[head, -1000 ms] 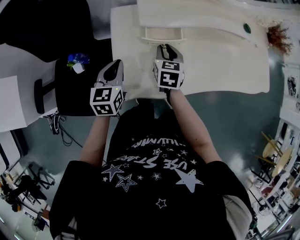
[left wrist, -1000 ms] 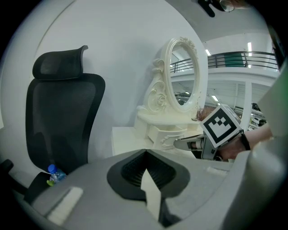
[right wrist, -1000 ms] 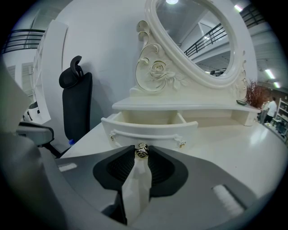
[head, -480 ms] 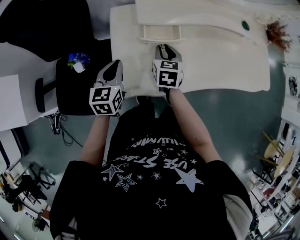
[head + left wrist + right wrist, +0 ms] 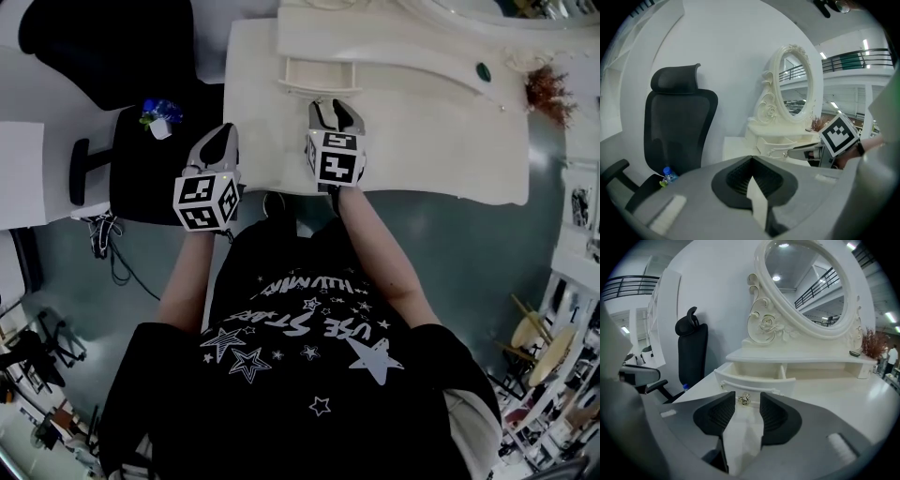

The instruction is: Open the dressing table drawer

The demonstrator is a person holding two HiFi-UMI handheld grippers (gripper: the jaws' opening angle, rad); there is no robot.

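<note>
The white dressing table (image 5: 441, 131) has its small drawer (image 5: 323, 75) pulled out. In the right gripper view the drawer (image 5: 754, 376) stands open, and its metal knob (image 5: 744, 399) lies between my right gripper's tips. My right gripper (image 5: 743, 403) is open. Its jaws have just been opening, and the pads stand clear of the knob on both sides. In the head view the right gripper (image 5: 335, 103) hovers just in front of the drawer. My left gripper (image 5: 221, 139) hangs off the table's left edge, above the chair, and holds nothing. Its pads (image 5: 740, 180) meet at the tips.
A black office chair (image 5: 141, 183) stands left of the table, with a small blue-capped bottle (image 5: 159, 112) on its seat. An oval mirror (image 5: 811, 291) rises behind the drawer shelf. A dried plant (image 5: 544, 89) and a small dark object (image 5: 483, 71) sit at the table's far right.
The right gripper's jaws have spread apart off the drawer knob. Both grippers have drawn back slightly toward the person. The drawer stays pulled out.
</note>
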